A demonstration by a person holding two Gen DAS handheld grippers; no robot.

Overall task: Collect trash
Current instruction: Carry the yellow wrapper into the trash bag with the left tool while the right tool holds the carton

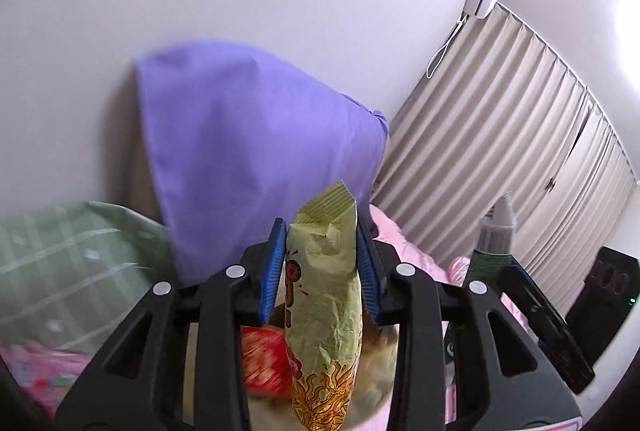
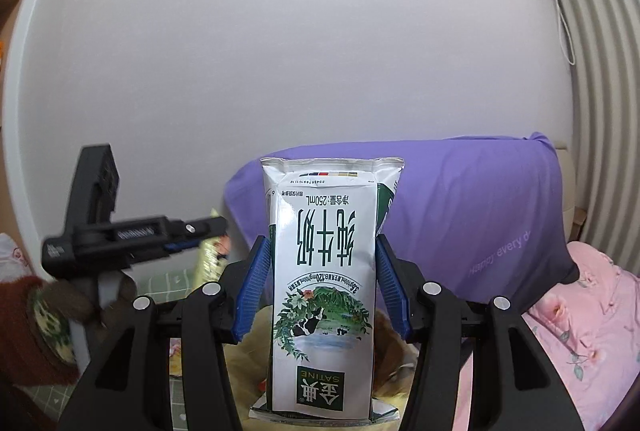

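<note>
While both hands hung above the bed [image 2: 592, 311] | left tongs [image 1: 320, 263] clamped an upright snack packet [image 1: 326, 311] | right tongs [image 2: 324, 287] gripped an inverted milk carton [image 2: 325, 283], long axes running forward between the pads, no bin visible.

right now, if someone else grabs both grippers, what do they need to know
Left gripper: shut on the green snack bag, lifted clear.
Right gripper: shut on the milk carton, printed upside down in the right wrist view, also lifted.
Both are raised in front of the purple pillow above the bed.
Done: both pieces picked up.
Left: carry both to a bin; none is in view. A red wrapper shows blurred under the left gripper and may need collecting too.
</note>
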